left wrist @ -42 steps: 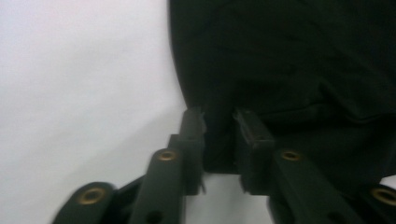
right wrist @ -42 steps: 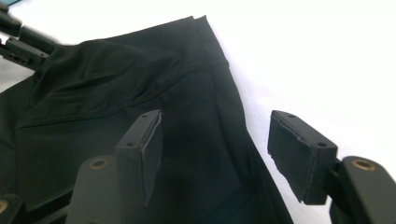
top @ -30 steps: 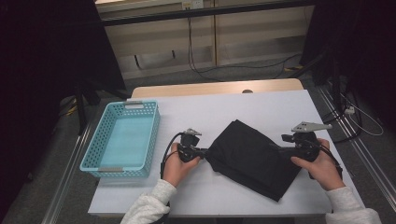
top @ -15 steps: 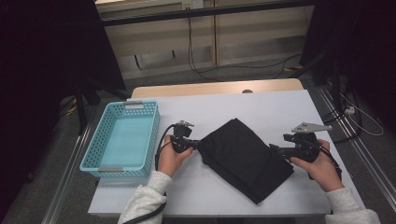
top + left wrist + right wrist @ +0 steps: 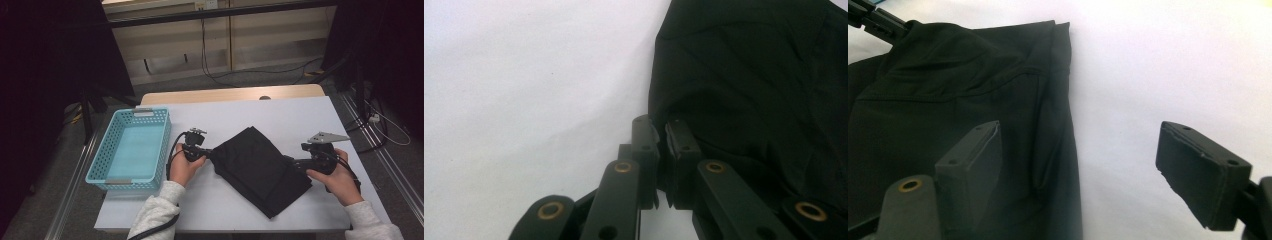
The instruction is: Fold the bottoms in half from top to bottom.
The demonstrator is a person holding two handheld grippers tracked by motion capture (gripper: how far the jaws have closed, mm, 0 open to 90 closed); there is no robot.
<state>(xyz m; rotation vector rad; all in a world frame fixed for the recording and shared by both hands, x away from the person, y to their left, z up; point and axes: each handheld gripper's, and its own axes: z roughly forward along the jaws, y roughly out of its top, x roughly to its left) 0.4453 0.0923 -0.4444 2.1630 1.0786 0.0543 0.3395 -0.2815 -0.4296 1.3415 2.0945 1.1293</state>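
Black garment (image 5: 260, 167) | left gripper (image 5: 204, 152) clamps its corner | right gripper (image 5: 1078, 165), jaws just opening, straddles its edge unpinched | next: re-grip, likely fold.

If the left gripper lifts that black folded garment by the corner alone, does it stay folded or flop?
Probably flops: the black folded garment shows soft creases and loose layered edges. The left gripper pinches one corner only, so the layers would likely sag open. It seems light, and may drag on the table.
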